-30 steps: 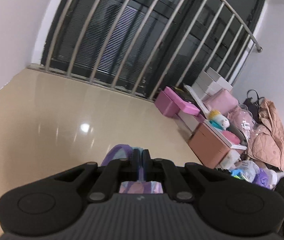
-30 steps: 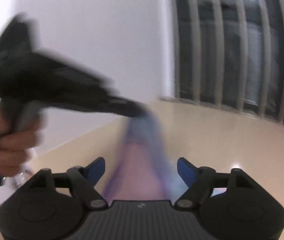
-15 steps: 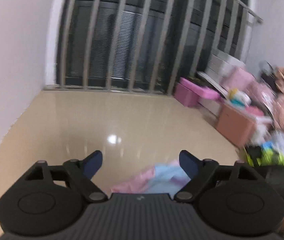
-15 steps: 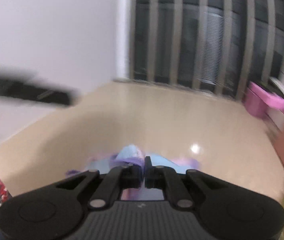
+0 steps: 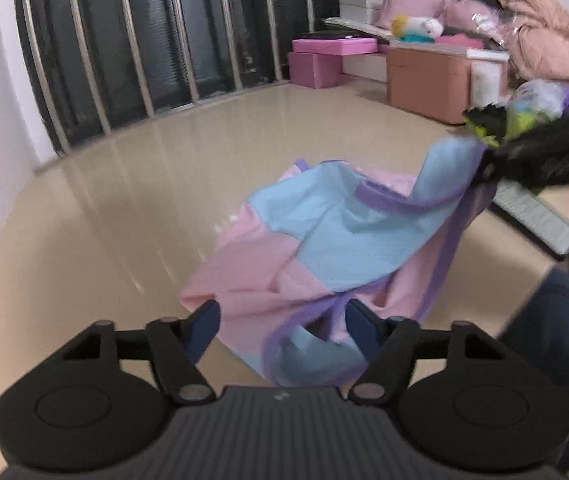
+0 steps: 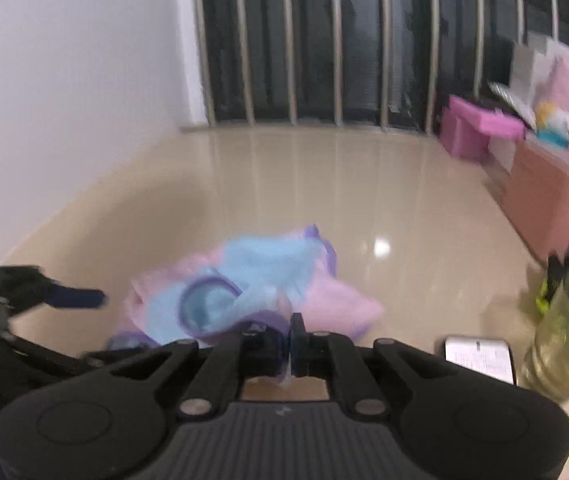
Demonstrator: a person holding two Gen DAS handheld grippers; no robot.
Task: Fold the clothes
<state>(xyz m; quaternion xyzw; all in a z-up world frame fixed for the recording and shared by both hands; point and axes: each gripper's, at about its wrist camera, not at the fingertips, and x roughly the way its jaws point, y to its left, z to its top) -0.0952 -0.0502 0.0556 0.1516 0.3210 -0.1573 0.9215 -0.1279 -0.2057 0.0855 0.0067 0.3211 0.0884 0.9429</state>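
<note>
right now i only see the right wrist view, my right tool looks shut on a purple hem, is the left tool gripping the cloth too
observer: No. The left tool has its jaws apart. They have just been closing, and the pink, blue and purple fabric garment sits between them unpinched.
operator: is my end lifted or flat
observer: Lifted. The right tool holds a blue, purple-trimmed strap up off the glossy beige surface, and the rest of the garment lies crumpled.
operator: anything by my tool i cant see
observer: What looks like a white keyboard lies just beyond the right tool in the left wrist view.
</note>
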